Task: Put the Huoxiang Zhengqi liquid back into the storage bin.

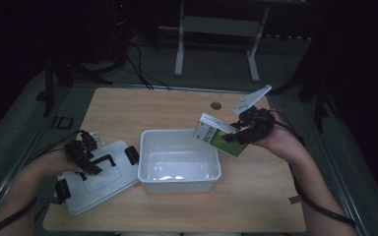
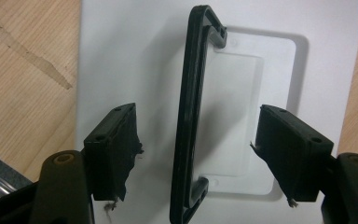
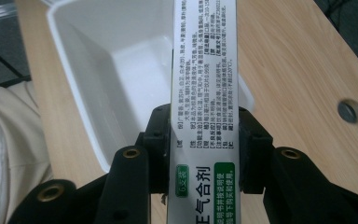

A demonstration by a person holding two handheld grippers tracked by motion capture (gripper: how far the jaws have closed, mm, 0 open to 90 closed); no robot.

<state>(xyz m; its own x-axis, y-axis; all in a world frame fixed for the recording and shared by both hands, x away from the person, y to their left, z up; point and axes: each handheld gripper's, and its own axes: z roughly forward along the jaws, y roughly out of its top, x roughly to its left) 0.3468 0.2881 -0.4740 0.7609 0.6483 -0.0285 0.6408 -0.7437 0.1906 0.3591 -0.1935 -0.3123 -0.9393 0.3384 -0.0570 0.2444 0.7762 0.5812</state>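
Jaws of the right gripper (image 3: 204,149) are clamped on the sides of a green and white box (image 3: 204,88), which juts out past the tips toward the white bin (image 3: 98,93). Seen from the high view, that box (image 1: 216,135) hangs at the bin's (image 1: 179,183) right rim, tilted, not inside it; the bin looks bare within. Over on the other side, the left gripper (image 2: 196,149) stands part open, one pad on either side of the lid's black handle (image 2: 191,116), neither one touching it. Beneath those jaws the white lid (image 2: 135,60) lies flat on the wooden table (image 2: 23,107).
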